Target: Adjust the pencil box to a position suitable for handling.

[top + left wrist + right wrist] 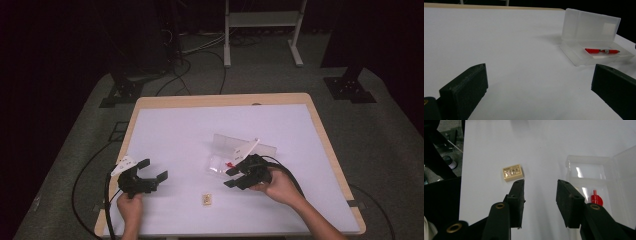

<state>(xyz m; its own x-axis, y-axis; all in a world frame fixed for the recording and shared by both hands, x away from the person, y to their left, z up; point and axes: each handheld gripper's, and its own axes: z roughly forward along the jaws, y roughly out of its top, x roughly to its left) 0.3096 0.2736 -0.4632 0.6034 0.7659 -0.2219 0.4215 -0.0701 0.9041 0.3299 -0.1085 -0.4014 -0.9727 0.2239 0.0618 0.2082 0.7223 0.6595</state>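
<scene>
Your forearms come in from the near table edge, a black two-jaw gripper in each hand. Small tan rectangular eraser with a printed label [206,199] lies flat on the white table sheet [185,130] nearest you, between the two grippers and touching neither. Your left gripper [154,169] sits low near the front-left corner, jaws wide apart and empty; in the left gripper view both jaws stand far to either side with bare white sheet between them. Your right gripper [231,177] is a bit farther in, right of centre, jaws apart, nothing clamped; it hovers at the near edge of the clear frosted plastic pencil case [225,159]. In the right gripper view the eraser [512,172] lies just beyond the tip of the left-hand jaw, apart from it, and the case tray [586,173] lies past the right-hand jaw. Can't tell if that jaw touches the case rim. Case is open: lid [590,25] stands upright behind the tray, tray flat on the sheet. Red pen with a dark tip and a metal band [602,51] lies inside the tray, lengthwise; the right gripper view catches only its red end [596,199], beside the right-hand jaw. Pen is clear of both grippers. Beyond the case the sheet runs bare to the light wooden table edge [225,100]. Past that, grey carpet with black cables [182,75] and the feet of a white metal frame [262,47].
</scene>
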